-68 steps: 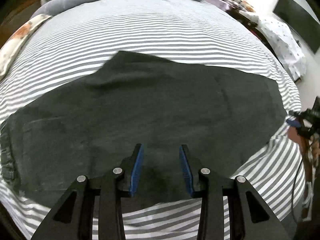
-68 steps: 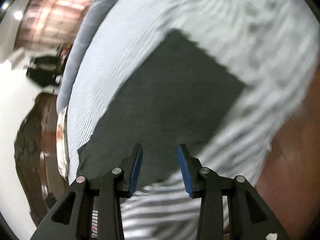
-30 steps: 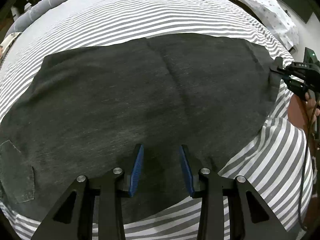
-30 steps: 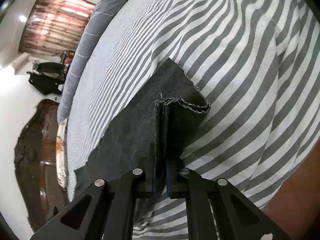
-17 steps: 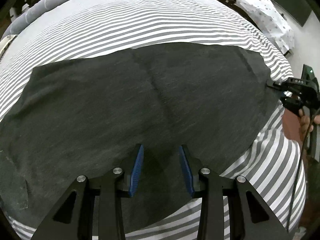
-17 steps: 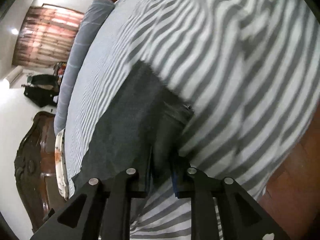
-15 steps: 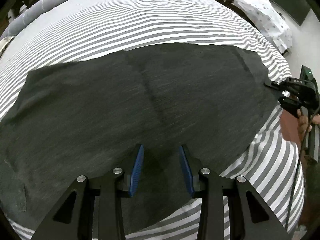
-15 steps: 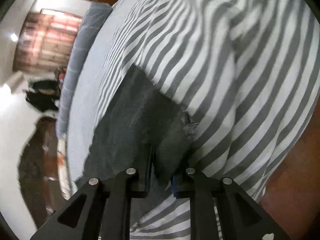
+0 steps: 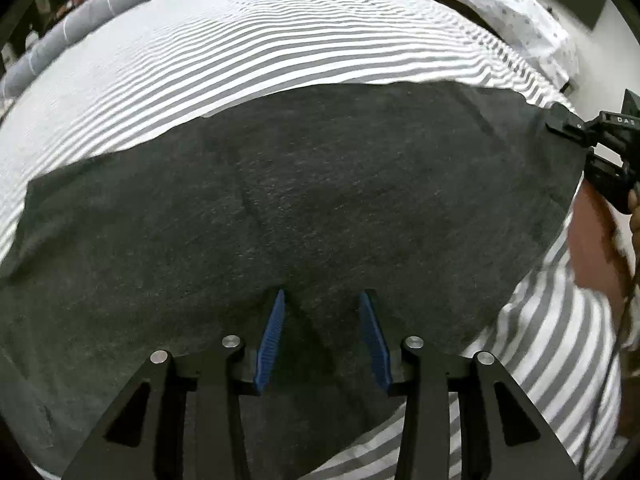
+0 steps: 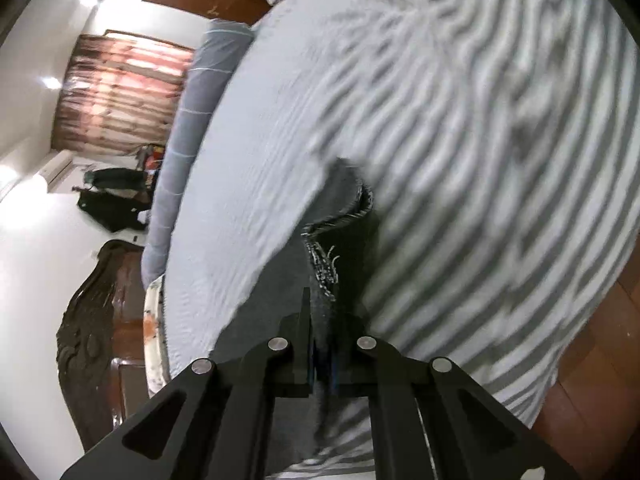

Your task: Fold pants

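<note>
I see dark pants (image 9: 304, 208) flat on striped bed (image 9: 248, 48), my left gripper (image 9: 322, 334) fingers apart above them, right gripper (image 10: 322, 354) at 3 o'clock, clamped on hem

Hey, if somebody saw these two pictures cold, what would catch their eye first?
Probably the dark grey pants spread across the middle of the grey-and-white striped bedsheet. Next, the left gripper poised over their near edge, jaws open. Then the right gripper, its jaws shut on the frayed hem of the pants at the far right end.
</note>
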Tool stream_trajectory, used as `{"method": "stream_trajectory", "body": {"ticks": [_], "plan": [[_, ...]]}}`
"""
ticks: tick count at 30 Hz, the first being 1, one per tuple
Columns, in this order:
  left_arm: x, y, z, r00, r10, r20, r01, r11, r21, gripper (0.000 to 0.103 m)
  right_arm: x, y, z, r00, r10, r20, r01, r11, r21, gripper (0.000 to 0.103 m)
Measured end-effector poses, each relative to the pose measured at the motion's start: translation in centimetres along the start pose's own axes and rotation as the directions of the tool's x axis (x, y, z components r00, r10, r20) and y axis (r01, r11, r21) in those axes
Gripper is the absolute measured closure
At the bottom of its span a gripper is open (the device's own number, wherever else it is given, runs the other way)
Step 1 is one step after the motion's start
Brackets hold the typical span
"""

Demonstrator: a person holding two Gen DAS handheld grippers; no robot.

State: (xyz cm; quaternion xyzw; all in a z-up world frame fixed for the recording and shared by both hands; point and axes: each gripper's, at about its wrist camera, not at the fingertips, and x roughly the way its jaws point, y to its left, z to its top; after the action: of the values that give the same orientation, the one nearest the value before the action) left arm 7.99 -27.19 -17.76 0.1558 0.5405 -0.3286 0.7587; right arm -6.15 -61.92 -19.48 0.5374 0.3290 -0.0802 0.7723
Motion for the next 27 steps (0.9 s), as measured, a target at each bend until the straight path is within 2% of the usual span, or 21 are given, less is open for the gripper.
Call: {"method": "stream_trajectory", "body": {"ticks": [3, 8, 14, 20, 23, 27], "plan": [[-1.2, 2.2, 0.0, 0.998, -0.065, 0.008, 0.066, 0.994, -0.084, 0.062, -0.1, 3.3, -0.3, 0.999, 0.031, -0.014, -0.032, 0.998, -0.05, 0.097], [-4.4, 6.4, -1.1, 0.997, -0.05, 0.066, 0.06, 0.986, -0.158, 0.062, 1.1, 10.2, -2.2, 0.995, 0.069, -0.072, -0.081, 0.982, -0.172, 0.097], [-8.2, 13.1, -4.1, 0.992, -0.054, 0.116, 0.086, 0.953, -0.29, 0.061, 5.9, 18.0, -6.9, 0.978, 0.061, -0.198, -0.122, 0.942, -0.312, 0.096], [-10.9, 19.2, -7.7, 0.987, -0.042, 0.153, 0.102, 0.909, -0.403, 0.06, 12.6, 22.0, -13.4, 0.942, 0.003, -0.337, -0.138, 0.915, -0.379, 0.096], [-11.2, 20.6, -9.1, 0.985, -0.049, 0.164, 0.117, 0.893, -0.435, 0.06, 15.2, 23.0, -17.1, 0.915, -0.031, -0.402, -0.151, 0.898, -0.413, 0.096], [-11.3, 21.5, -10.2, 0.979, -0.086, 0.185, 0.163, 0.878, -0.45, 0.06, 17.8, 23.7, -21.9, 0.882, -0.125, -0.453, -0.137, 0.854, -0.502, 0.096]]}}
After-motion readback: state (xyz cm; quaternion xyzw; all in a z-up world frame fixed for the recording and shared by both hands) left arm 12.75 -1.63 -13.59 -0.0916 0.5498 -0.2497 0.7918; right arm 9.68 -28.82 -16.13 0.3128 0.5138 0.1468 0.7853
